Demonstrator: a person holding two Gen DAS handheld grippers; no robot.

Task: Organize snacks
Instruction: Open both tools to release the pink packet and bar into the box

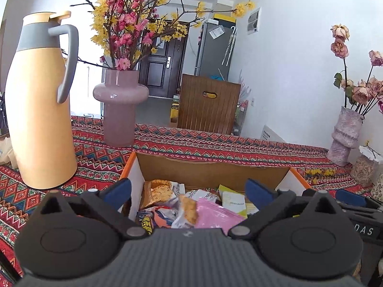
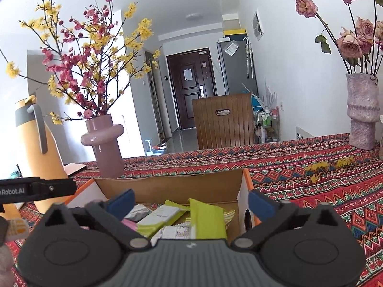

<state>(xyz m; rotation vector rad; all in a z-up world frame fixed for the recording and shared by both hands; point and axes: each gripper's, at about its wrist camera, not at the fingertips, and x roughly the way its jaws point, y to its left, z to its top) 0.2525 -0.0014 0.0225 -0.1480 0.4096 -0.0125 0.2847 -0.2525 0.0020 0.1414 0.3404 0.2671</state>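
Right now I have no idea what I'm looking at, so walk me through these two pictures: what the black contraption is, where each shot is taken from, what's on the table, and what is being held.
No robot here: a person carries a hand-held black two-finger gripper in each hand, each with a camera looking forward along its blue-padded fingers. One picture comes from the left gripper, the other from the right gripper.

Both hang over an open cardboard box with orange edges on a red patterned tablecloth. In the box lie snack packets, among them a pink packet and a lime-green packet.

Also on the table: a tall tan thermos jug with a grey handle, a mauve glass vase of pink and yellow blossoms, and a rough pale vase of dried roses.

Both grippers stand wide open and hold nothing.
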